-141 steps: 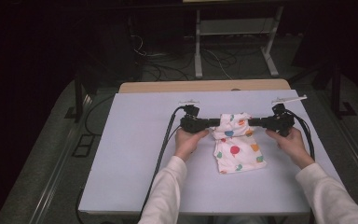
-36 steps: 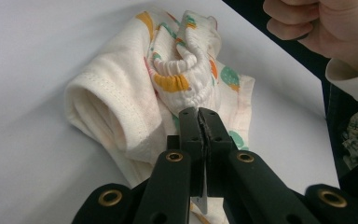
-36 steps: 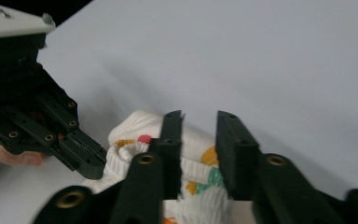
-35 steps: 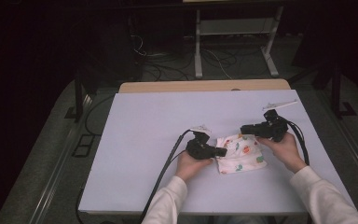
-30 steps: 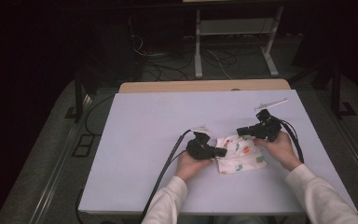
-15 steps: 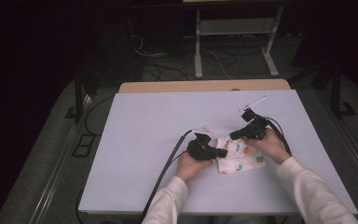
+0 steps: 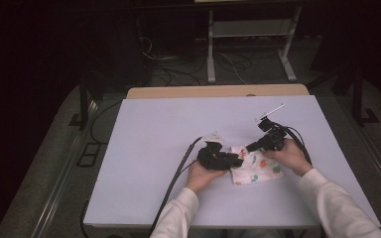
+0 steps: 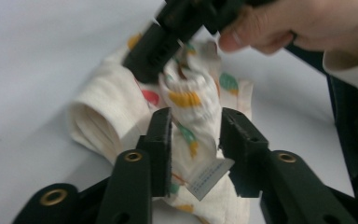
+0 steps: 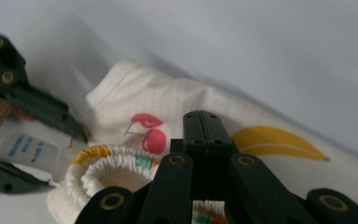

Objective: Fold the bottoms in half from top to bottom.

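A small cream garment with fruit print (image 7: 255,169) lies folded on the white table (image 7: 149,148), near-right of centre, between the two hands.

Left gripper (image 8: 193,140): jaws part open, with a bunched ridge of the cloth and its care label (image 8: 208,178) standing between them. Whether the pads actually bite is not settled from the left gripper view; cloth is between them, contact looks light.

Right gripper (image 9: 201,133): jaws pressed together, almost no gap, with ribbed elastic edge (image 9: 107,161) bunched just in front and beneath. It appears to be pinched on that edge, but the cloth inside the jaws is hidden, so the hold is judged, not confirmed. In the high view this gripper (image 7: 254,146) is angled down onto the far-left corner of the garment, close to the left one.

Step in hand is judged to be a fold or regrip of the waistband end.

To do it well:
- One grip is kept firm while the other is repositioned; both are not released together.
- The full layer stack is taken, not just the label or top ply.
- The two jaw sets are kept apart; they sit nearly touching.
- The cloth is lifted only enough to clear the table, then laid flat and edges aligned.

Risk: folded layers slide and the fold opens.
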The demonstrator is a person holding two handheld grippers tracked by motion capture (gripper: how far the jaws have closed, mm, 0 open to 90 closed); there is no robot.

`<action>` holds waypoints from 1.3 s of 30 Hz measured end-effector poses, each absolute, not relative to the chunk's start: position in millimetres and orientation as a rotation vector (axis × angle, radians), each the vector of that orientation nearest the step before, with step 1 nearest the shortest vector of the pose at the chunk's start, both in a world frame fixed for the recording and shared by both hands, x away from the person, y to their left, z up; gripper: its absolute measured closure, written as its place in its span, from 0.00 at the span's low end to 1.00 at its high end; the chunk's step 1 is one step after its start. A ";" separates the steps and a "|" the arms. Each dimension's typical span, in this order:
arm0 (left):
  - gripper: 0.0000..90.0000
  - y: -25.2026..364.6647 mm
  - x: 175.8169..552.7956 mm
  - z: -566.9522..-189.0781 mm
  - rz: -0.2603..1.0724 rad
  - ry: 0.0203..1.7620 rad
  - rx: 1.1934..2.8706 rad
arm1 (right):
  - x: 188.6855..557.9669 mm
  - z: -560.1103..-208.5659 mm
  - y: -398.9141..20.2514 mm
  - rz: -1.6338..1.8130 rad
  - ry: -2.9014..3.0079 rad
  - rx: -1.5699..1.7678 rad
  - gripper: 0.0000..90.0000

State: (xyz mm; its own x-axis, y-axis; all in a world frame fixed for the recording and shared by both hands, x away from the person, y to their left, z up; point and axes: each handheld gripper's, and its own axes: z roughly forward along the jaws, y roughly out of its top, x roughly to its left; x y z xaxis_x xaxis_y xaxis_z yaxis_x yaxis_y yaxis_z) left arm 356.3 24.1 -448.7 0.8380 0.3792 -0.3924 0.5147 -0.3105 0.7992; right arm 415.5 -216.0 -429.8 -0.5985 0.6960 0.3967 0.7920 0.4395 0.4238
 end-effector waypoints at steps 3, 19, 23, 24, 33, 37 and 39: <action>0.63 27.4 357.8 -446.4 -0.137 0.687 1.906 | 410.4 -425.5 -218.0 -0.888 -2.517 -1.303 0.98; 0.42 31.6 365.1 -446.2 -0.111 0.792 1.814 | 375.9 -411.9 -242.5 -1.038 -2.496 -1.284 0.98; 0.39 32.5 366.5 -446.7 -0.108 0.819 1.801 | 365.8 -411.9 -247.8 -1.071 -2.474 -1.273 0.98; 0.38 32.6 366.8 -446.6 -0.108 0.823 1.798 | 363.0 -412.1 -248.7 -1.076 -2.474 -1.265 0.98; 0.32 31.5 368.6 -448.4 -0.127 0.858 1.793 | 334.9 -425.1 -253.9 -1.073 -2.465 -1.187 0.97; 0.29 29.4 370.0 -449.5 -0.133 0.873 1.793 | 327.3 -433.3 -256.6 -1.059 -2.463 -1.188 0.97; 0.28 28.0 370.4 -450.1 -0.132 0.875 1.796 | 325.5 -436.4 -258.1 -1.072 -2.466 -1.186 0.97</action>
